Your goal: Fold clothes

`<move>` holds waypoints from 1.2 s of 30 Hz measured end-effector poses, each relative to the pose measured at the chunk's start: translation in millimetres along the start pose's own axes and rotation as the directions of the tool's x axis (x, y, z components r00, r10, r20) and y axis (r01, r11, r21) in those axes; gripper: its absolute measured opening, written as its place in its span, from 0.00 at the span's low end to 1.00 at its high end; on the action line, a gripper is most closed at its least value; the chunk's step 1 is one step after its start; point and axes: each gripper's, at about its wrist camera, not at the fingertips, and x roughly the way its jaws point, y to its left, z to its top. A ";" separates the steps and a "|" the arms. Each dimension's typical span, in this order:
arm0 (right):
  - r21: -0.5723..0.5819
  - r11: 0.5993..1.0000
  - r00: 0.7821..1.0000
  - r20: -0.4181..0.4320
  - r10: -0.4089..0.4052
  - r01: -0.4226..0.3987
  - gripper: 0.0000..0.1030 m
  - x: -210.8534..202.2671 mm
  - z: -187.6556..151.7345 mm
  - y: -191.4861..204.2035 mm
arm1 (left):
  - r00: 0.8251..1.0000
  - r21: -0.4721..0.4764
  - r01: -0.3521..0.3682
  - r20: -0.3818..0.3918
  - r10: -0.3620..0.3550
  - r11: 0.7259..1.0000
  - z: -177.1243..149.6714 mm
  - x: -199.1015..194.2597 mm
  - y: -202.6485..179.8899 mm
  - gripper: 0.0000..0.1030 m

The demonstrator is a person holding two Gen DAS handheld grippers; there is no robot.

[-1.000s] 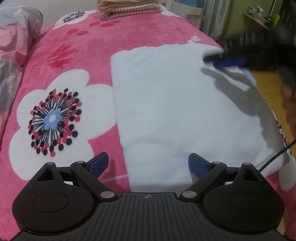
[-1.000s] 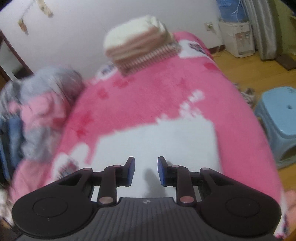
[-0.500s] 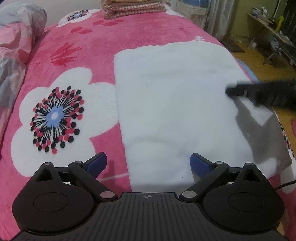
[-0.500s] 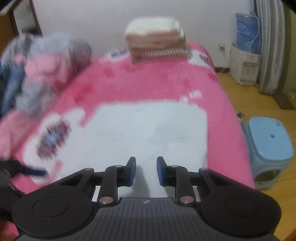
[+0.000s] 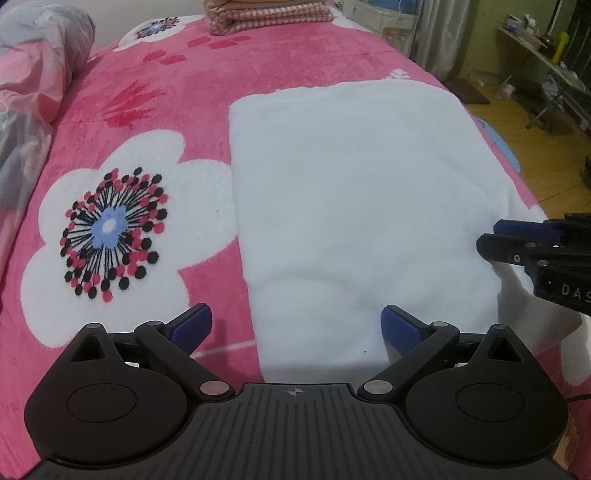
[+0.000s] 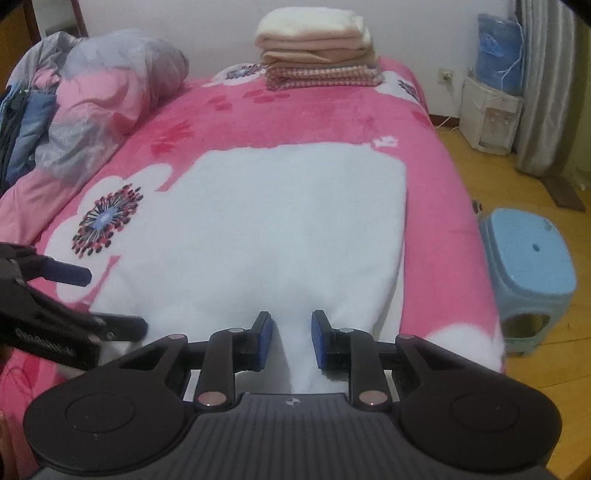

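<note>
A white cloth [image 5: 354,206] [image 6: 280,221] lies flat on the pink flowered bedspread [image 5: 295,55] [image 6: 332,118]. My left gripper [image 5: 295,326] [image 6: 112,301] stands wide open over the cloth's near left corner, one finger over the bedspread and the other over the cloth. My right gripper [image 6: 291,332] [image 5: 491,238] hovers at the cloth's near right edge. Its jaws are open with a narrow gap, and white cloth shows through the gap without being pinched.
A stack of folded cloths [image 6: 317,55] [image 5: 266,14] sits at the far end of the bed. A crumpled pink and grey duvet [image 6: 110,96] [image 5: 33,74] lies along the left. A blue plastic stool [image 6: 532,266] stands on the wooden floor right of the bed.
My right gripper has moved from the cloth's far right corner back along its right side to the near edge. The left gripper and the cloth have stayed put.
</note>
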 end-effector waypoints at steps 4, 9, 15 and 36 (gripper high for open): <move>0.011 1.000 1.000 0.001 0.015 -0.015 0.25 -9.0 4.3 3.6 | 1.000 0.002 -0.005 0.003 0.005 1.000 -0.2 -0.9 -0.2 0.97; -0.051 0.996 0.997 -0.001 0.073 -0.073 0.24 -25.1 -2.2 19.1 | 1.000 0.000 -0.006 0.001 0.006 1.000 -0.3 -1.0 -0.2 0.97; -0.175 0.985 1.000 -0.025 -0.005 0.001 0.25 -10.6 -25.8 36.5 | 1.000 0.007 -0.012 0.001 0.012 1.000 -0.7 -1.1 -1.2 0.97; -0.276 0.958 0.996 -0.058 0.064 -0.078 0.25 -27.4 -41.8 68.5 | 1.000 0.008 -0.020 0.002 0.020 1.000 -3.1 -3.4 -2.6 0.97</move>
